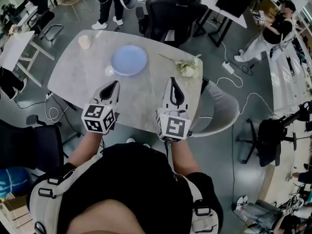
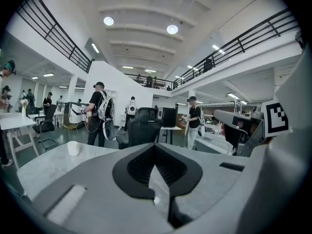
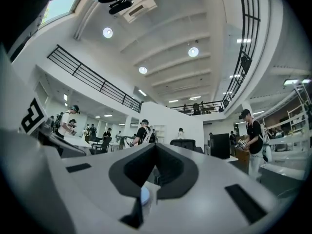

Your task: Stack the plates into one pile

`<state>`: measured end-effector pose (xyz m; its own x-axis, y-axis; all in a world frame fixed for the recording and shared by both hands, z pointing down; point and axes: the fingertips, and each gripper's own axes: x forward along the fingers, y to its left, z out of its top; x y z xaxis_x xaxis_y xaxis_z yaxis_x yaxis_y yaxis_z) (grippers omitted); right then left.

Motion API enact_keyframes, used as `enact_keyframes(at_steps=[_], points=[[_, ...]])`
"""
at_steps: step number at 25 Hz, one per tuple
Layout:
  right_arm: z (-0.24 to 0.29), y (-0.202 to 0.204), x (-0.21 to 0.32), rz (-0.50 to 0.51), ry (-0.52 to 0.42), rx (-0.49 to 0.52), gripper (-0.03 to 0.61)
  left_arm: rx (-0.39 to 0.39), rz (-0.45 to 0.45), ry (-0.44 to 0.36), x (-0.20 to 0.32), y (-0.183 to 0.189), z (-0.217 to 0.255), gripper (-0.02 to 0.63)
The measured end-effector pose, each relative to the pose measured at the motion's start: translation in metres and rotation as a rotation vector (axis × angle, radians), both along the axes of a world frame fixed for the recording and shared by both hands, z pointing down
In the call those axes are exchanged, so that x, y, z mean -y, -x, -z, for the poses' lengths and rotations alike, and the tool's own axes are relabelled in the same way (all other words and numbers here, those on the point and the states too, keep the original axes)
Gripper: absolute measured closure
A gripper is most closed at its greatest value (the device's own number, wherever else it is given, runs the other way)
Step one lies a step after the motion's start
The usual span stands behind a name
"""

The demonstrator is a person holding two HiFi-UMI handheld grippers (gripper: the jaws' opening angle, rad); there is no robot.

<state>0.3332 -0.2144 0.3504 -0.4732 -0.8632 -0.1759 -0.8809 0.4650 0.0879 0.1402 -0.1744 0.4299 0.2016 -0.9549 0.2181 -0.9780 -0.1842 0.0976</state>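
Observation:
A pale blue plate [image 1: 129,60] lies in the middle of the grey oval table [image 1: 78,77]; from above I cannot tell whether more plates lie under it. My left gripper [image 1: 115,83] hovers over the table's near edge, jaws together and empty, pointing at the plate. Beside it, my right gripper [image 1: 173,80] is also shut with nothing in it. In the left gripper view the left gripper [image 2: 155,146] points level across the table. The right gripper [image 3: 156,145] points slightly up into the room, and a sliver of the blue plate [image 3: 145,195] shows below its jaws.
A white cup [image 1: 84,42] stands at the table's far left, also seen as the cup [image 2: 73,147]. A sprig of white flowers [image 1: 187,68] lies at the right edge. A grey chair [image 1: 219,108] is tucked at the right, a black office chair [image 1: 170,13] beyond. People stand around.

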Motion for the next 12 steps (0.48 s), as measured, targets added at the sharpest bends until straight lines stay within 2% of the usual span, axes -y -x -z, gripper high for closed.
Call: enact_keyframes(at_steps=[4,12], points=[[-0.025,-0.005,-0.003,-0.003,0.065,-0.023,0.571,0.001,-0.025,0.005,0.001,-0.011,-0.004,0.610],[-0.030,-0.006,-0.005,-0.013,0.090,-0.013,0.571,0.006,-0.047,0.008,0.004,-0.017,-0.001,0.609]])
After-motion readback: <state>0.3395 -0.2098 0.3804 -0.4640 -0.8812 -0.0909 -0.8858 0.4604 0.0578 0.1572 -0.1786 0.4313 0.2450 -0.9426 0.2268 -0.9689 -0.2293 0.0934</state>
